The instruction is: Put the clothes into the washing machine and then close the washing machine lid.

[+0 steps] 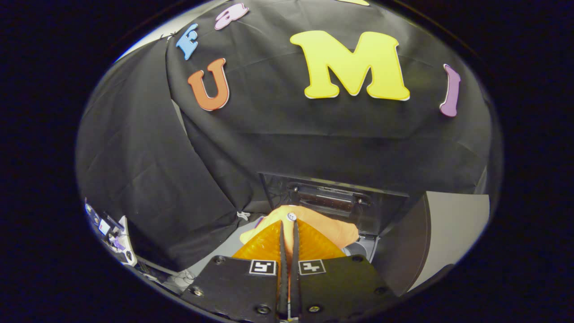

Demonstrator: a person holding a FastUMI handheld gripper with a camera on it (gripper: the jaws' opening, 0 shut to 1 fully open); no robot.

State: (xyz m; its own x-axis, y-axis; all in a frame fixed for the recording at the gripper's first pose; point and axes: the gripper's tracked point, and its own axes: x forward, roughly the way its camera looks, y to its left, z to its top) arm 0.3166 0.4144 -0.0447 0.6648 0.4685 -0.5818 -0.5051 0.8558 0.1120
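Note:
My gripper (289, 233) is shut on an orange garment (334, 229) with a small white button near the fingertips. The cloth bunches around and beyond the fingers, spilling mostly to their right. Just beyond it stands the washing machine's raised dark lid (334, 197), tilted up against the black cloth wall. A grey part of the machine's opening (358, 247) peeks out under the garment on the right. The drum itself is hidden by the cloth and the fingers.
A grey-white panel (453, 233) stands to the right of the machine. Far off to the left lies a clutter of small devices and cables (112, 235) on a light surface. Black cloth walls close in behind and to the left.

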